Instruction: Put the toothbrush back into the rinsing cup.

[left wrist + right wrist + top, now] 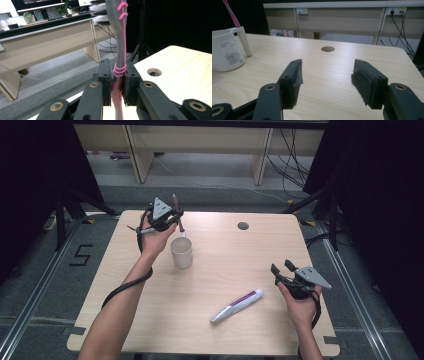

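Observation:
My left gripper (pixel 175 216) is shut on a grey and pink toothbrush (pixel 177 215), held upright with the bristle head on top. In the left gripper view the handle (pixel 121 45) is clamped between the jaws of that gripper (pixel 119 75). The brush's lower end hangs at the far rim of a white mug (pixel 181 252); whether it reaches inside I cannot tell. A white and purple toothpaste tube (pixel 237 305) lies on the table's front middle. My right gripper (pixel 282 266) is open near the right edge, nothing between its jaws (pixel 327 75). It faces the mug (pixel 227 53) and the toothbrush (pixel 231 13).
The light wooden table (pixel 225 270) has a round cable hole (pixel 243 225) at the back middle, also the hole (pixel 328 48) ahead of my right gripper. Desks and cables stand on the floor beyond the far edge. Black stands flank both sides.

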{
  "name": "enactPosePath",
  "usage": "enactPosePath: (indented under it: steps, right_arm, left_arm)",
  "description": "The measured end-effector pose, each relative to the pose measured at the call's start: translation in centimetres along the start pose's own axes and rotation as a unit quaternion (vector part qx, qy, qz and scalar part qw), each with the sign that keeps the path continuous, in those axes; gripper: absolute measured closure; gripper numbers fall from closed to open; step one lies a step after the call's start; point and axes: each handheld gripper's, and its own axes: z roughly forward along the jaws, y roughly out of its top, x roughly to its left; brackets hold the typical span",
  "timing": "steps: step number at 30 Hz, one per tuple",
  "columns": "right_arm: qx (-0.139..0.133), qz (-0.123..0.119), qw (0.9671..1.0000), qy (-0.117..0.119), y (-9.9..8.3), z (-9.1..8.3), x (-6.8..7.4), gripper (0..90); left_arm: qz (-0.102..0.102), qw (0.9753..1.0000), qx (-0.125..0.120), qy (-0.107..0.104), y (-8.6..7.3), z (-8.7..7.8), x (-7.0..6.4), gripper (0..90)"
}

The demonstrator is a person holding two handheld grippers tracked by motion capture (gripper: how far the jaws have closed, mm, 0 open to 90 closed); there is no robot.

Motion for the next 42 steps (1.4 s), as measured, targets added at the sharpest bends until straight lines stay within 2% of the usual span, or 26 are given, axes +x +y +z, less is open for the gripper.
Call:
enactPosePath:
  steps: [1,2,3,4,5,6,7,8,9,10,13,16,22,26,27,31,36,37,38,42]
  right_arm:
    - [-0.002,-0.001,1.0000,0.003,0.0,0.0,0.0,41.5]
    - [-0.001,-0.001,1.0000,0.002,0.0,0.0,0.0,41.5]
    - [0.002,-0.001,1.0000,-0.001,0.0,-0.1,0.0,41.5]
    - [-0.001,-0.003,1.0000,-0.001,0.0,0.0,-0.1,41.5]
    - [0.000,-0.001,1.0000,-0.001,0.0,0.0,0.0,41.5]
    - [0.000,-0.004,1.0000,-0.001,0.0,0.0,-0.1,41.5]
    - [0.001,-0.001,1.0000,-0.001,0.0,0.0,0.0,41.5]
    - [0.001,-0.003,1.0000,-0.001,0.0,0.0,-0.1,41.5]
    - [0.000,-0.004,1.0000,-0.001,0.0,0.0,-0.1,41.5]
    - [0.000,-0.004,1.0000,-0.001,0.0,0.0,-0.1,41.5]
    - [-0.002,-0.006,1.0000,0.001,0.0,0.1,-0.1,41.5]
    - [0.007,0.010,0.9999,0.008,-0.1,0.0,0.1,41.5]
    - [0.007,0.006,0.9999,0.011,-0.1,0.1,0.0,41.5]
    - [0.010,0.014,0.9999,0.003,-0.1,0.0,0.2,41.5]
    - [0.005,-0.001,1.0000,0.004,0.0,0.1,0.1,41.5]
    - [0.004,-0.005,1.0000,0.005,-0.1,0.2,0.0,41.5]
    - [0.010,0.005,0.9999,0.011,0.0,0.1,0.2,41.5]
    - [0.010,0.006,0.9999,0.012,0.0,0.1,0.2,41.5]
    - [0.010,0.006,0.9999,0.012,0.0,0.1,0.2,41.5]
    - [0.010,-0.003,0.9999,0.003,-0.1,0.1,0.1,41.5]
  left_arm:
    - [0.010,0.9999,-0.004,-0.002,0.0,0.1,0.1,79.1]
    - [-0.001,1.0000,0.005,0.000,-0.2,0.1,-0.1,79.1]
    - [0.010,1.0000,0.001,-0.001,-0.2,0.3,0.0,79.1]
    - [0.009,1.0000,0.001,-0.002,-0.3,0.3,0.0,79.1]
    - [-0.003,1.0000,0.008,-0.001,-0.4,0.4,-0.2,79.1]
    - [0.009,0.9999,0.004,-0.002,-0.4,0.5,0.0,79.1]
    - [-0.005,0.9999,0.011,-0.001,-0.6,0.5,-0.2,79.1]
    - [0.009,0.9999,0.007,-0.003,-0.6,0.6,0.0,79.1]
    - [-0.004,0.9999,0.015,-0.002,-0.7,0.6,-0.2,79.1]
    - [-0.007,0.9999,0.016,-0.001,-0.8,0.7,-0.2,79.1]
    - [-0.008,0.9998,0.021,-0.003,-1.0,0.9,-0.2,79.1]
    - [-0.009,0.9996,0.025,-0.003,-1.2,1.0,-0.2,79.0]
    - [-0.014,0.9994,0.032,-0.007,-1.5,1.2,-0.2,78.9]
    - [-0.017,0.9991,0.037,-0.007,-1.7,1.4,-0.2,78.8]
    - [-0.017,0.9991,0.039,-0.007,-1.8,1.5,-0.2,78.8]
    - [-0.018,0.9988,0.044,-0.009,-2.0,1.5,-0.2,78.7]
    - [-0.018,0.9985,0.050,-0.010,-2.3,1.7,-0.3,78.7]
    - [-0.027,0.9980,0.057,-0.006,-2.5,1.6,-0.4,78.6]
    - [-0.027,0.9980,0.057,-0.006,-2.5,1.6,-0.4,78.6]
    - [-0.026,0.9978,0.061,-0.007,-2.7,1.7,-0.3,78.5]
